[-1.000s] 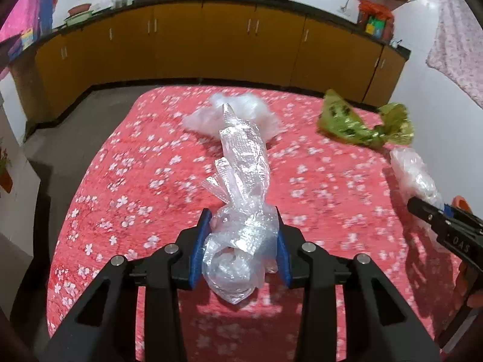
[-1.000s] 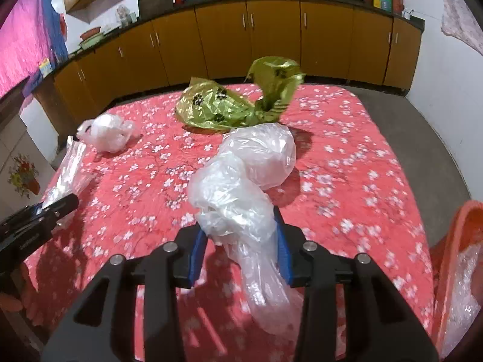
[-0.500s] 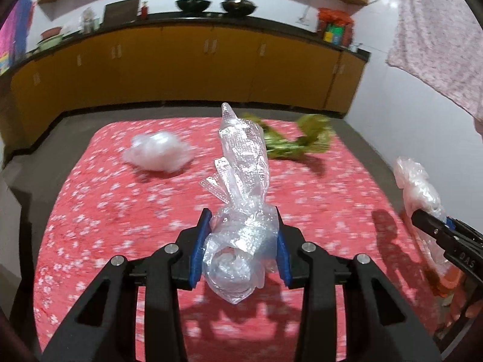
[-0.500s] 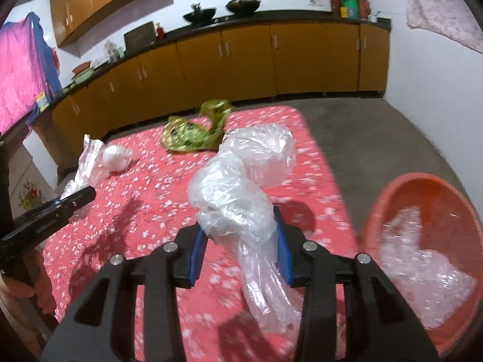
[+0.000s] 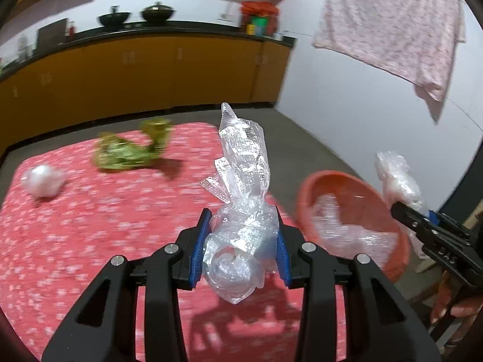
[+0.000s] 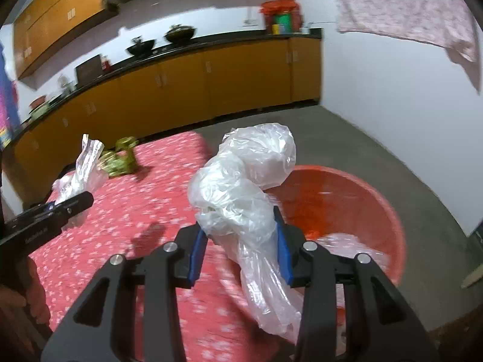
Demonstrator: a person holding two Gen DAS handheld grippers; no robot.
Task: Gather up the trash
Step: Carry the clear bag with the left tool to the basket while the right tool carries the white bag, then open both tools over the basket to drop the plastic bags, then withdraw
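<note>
My left gripper (image 5: 241, 242) is shut on a crumpled clear bubble-wrap bag (image 5: 241, 187) that sticks up above the red flowered table (image 5: 90, 241). My right gripper (image 6: 239, 242) is shut on a crumpled white plastic bag (image 6: 241, 187), held over the near rim of an orange tub (image 6: 356, 202). The tub (image 5: 350, 199) sits on the floor past the table's right edge with clear plastic inside. In the left wrist view the right gripper (image 5: 401, 208) shows at the right, above the tub. In the right wrist view the left gripper (image 6: 81, 200) shows at the left.
A green and gold wrapper (image 5: 132, 150) and a white plastic ball (image 5: 43, 179) lie on the far part of the table. Yellow cabinets (image 5: 151, 69) line the back wall. A pink cloth (image 5: 392, 21) hangs at the upper right. Grey floor (image 6: 362, 141) surrounds the tub.
Both grippers have swung to the right and risen a little, each keeping its bag. The orange tub has come into view, and the right bag now hangs over it.
</note>
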